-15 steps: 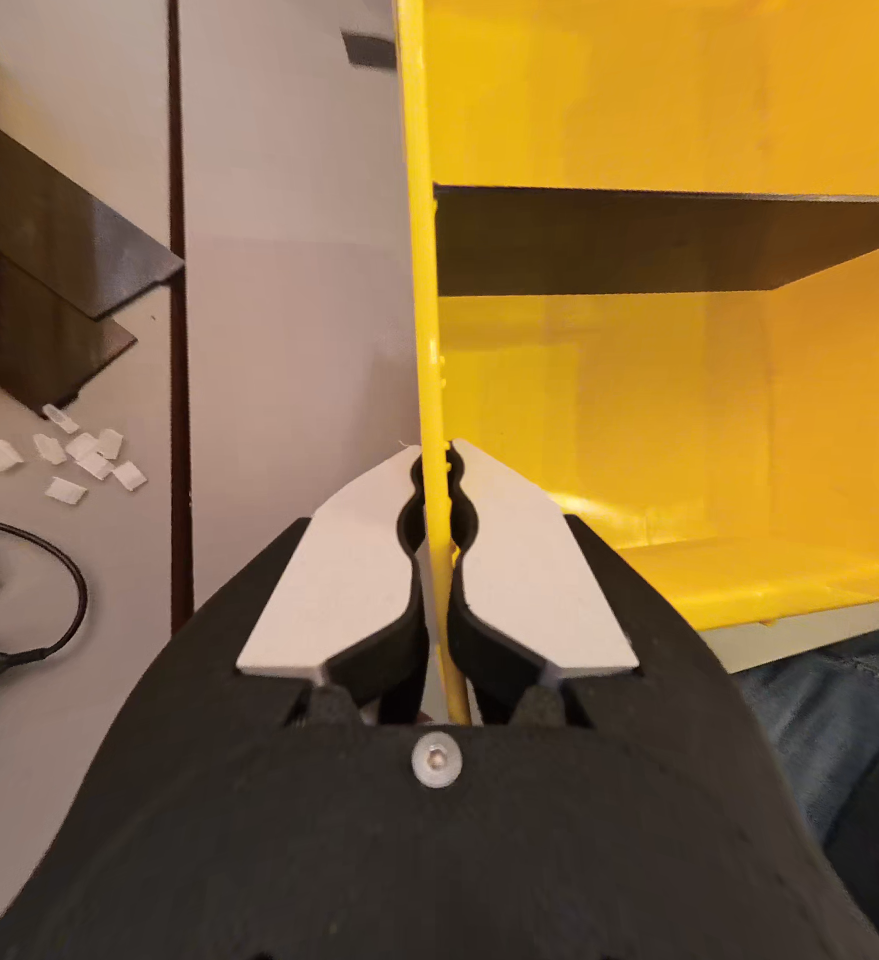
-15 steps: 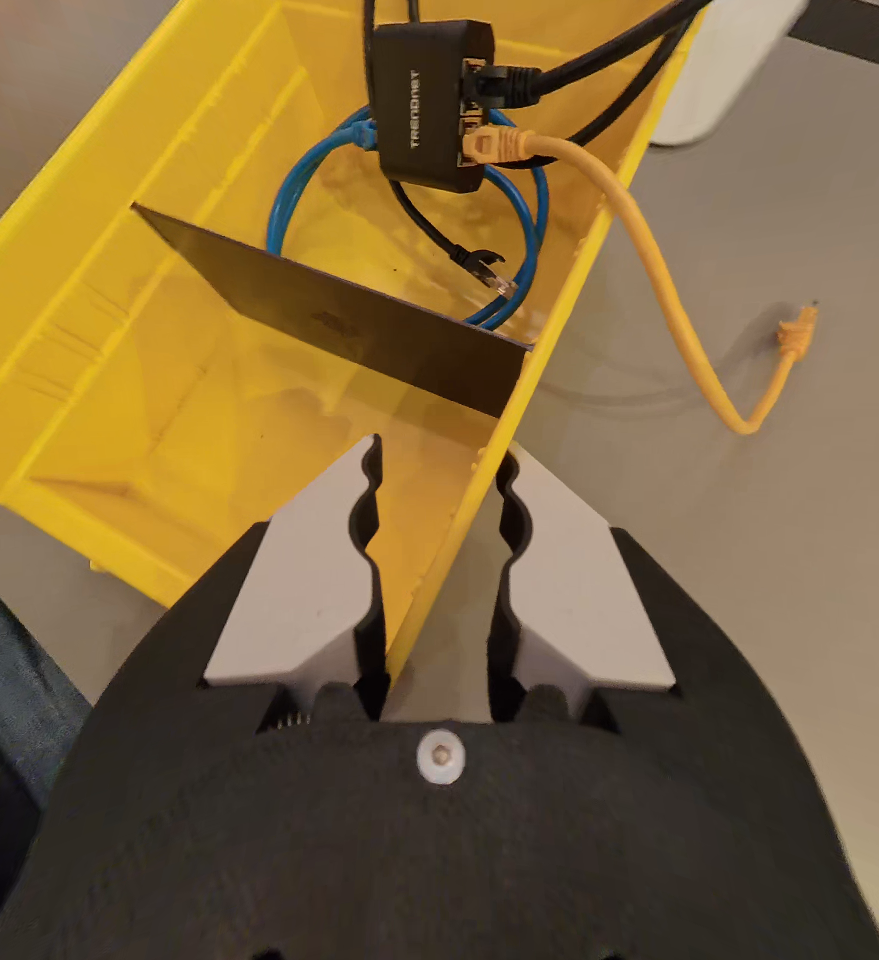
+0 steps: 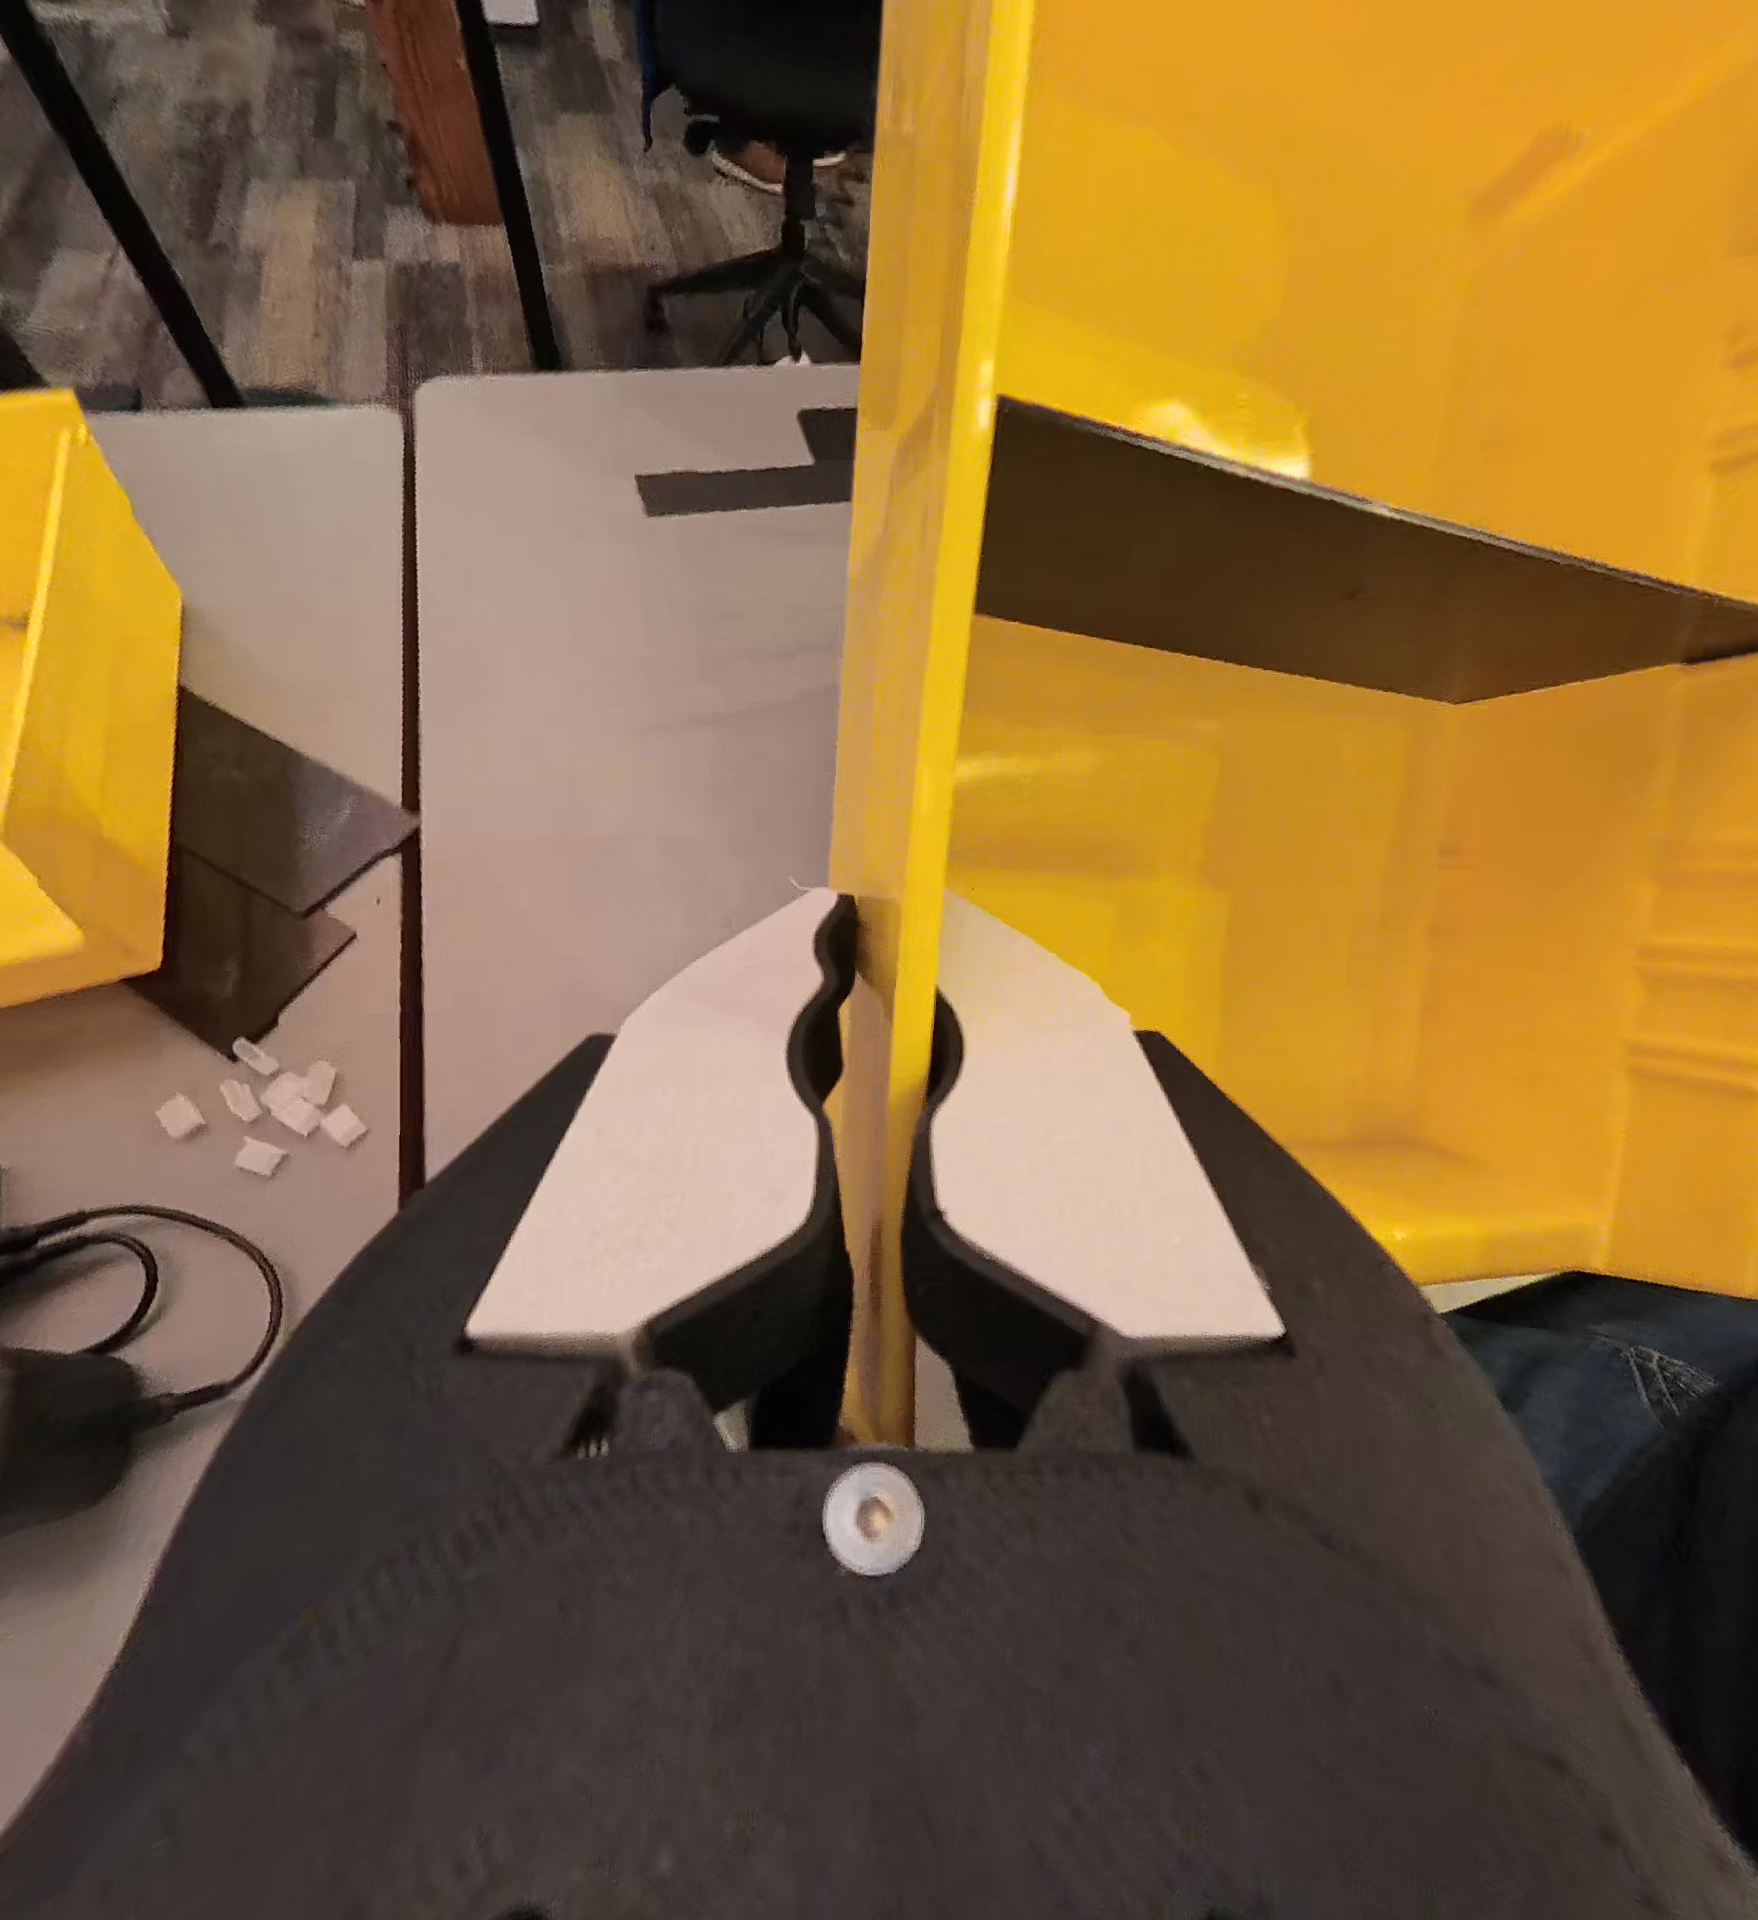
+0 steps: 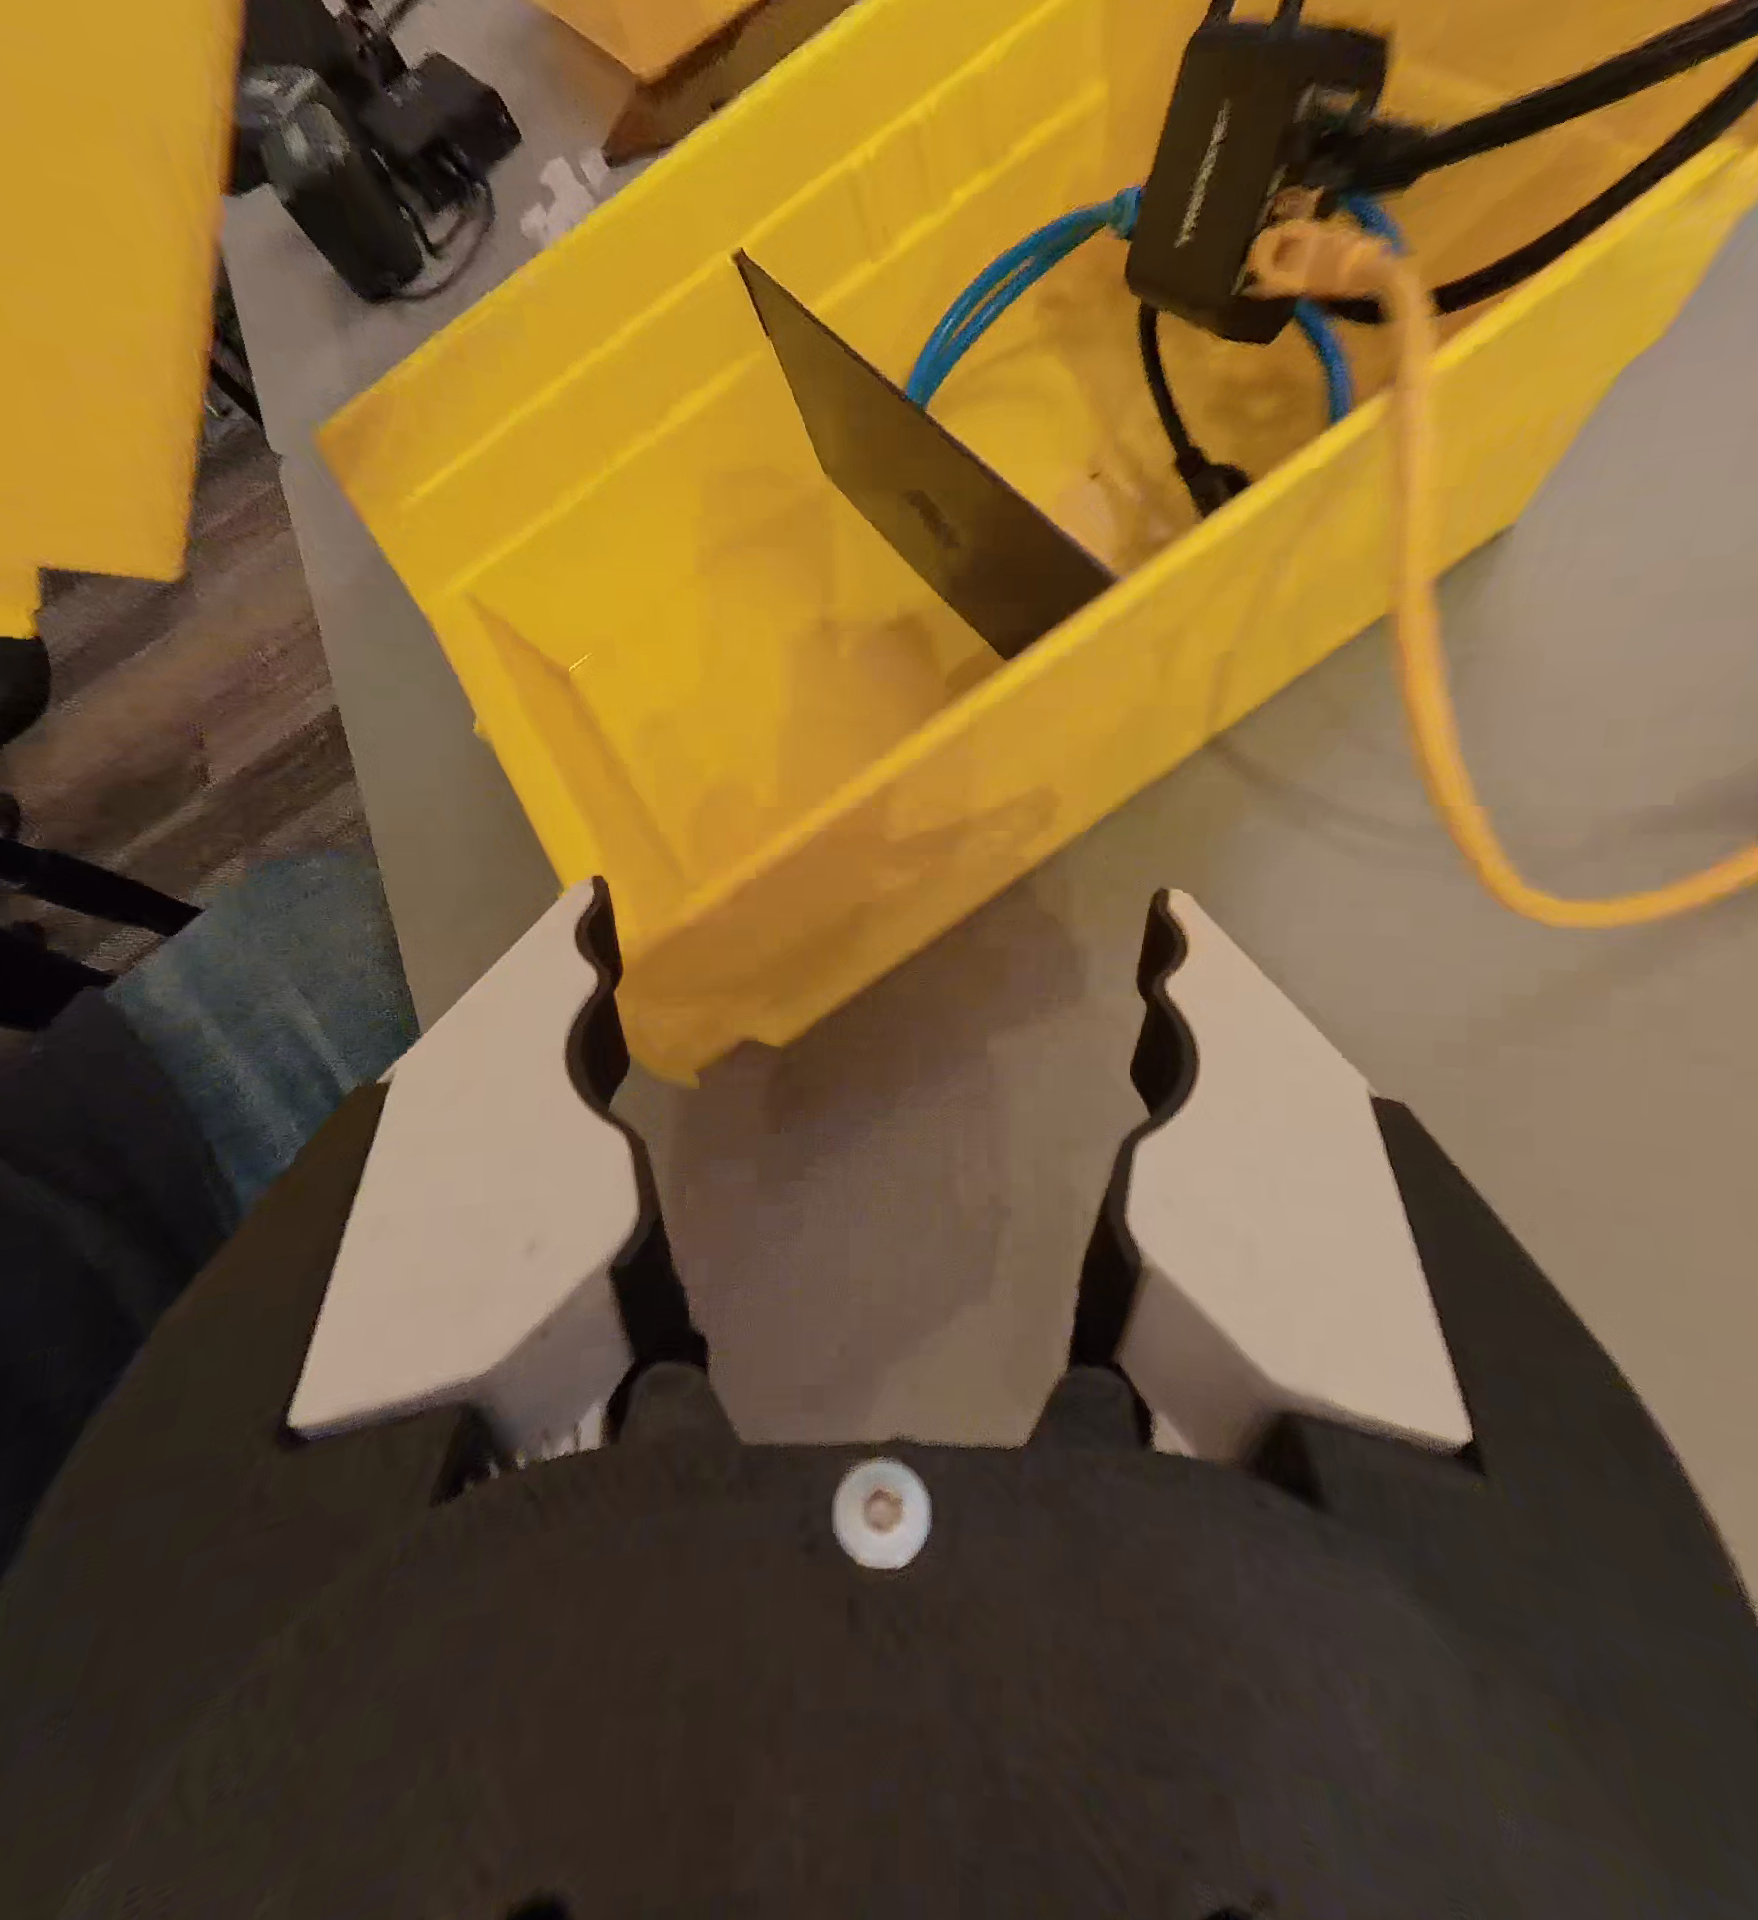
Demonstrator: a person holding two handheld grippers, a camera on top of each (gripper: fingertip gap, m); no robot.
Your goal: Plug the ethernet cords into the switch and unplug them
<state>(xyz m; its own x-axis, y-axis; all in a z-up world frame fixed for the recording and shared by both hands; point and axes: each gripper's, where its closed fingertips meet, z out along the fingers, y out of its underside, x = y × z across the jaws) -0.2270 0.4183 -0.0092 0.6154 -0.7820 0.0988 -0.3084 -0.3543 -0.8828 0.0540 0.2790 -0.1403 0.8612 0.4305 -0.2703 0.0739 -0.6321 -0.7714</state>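
1. While the left gripper point(image 3: 880, 935) clamps the side wall of the yellow bin point(image 3: 906, 623), its jaws are nearly closed on the thin plastic.
2. The right gripper point(image 4: 880, 935) hangs over the grey table point(image 4: 1477, 1143) with jaws spread wide, holding nothing, just off the bin's corner.
3. The black switch point(image 4: 1228, 177) lies in the bin's far compartment, beyond the black divider point(image 4: 916, 488).
4. A yellow cord point(image 4: 1415, 582) sits plugged into the switch and trails over the wall onto the table; blue cord point(image 4: 979, 301) coils beneath.

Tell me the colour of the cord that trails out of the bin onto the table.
Orange-yellow cord; clearest in the right wrist view.
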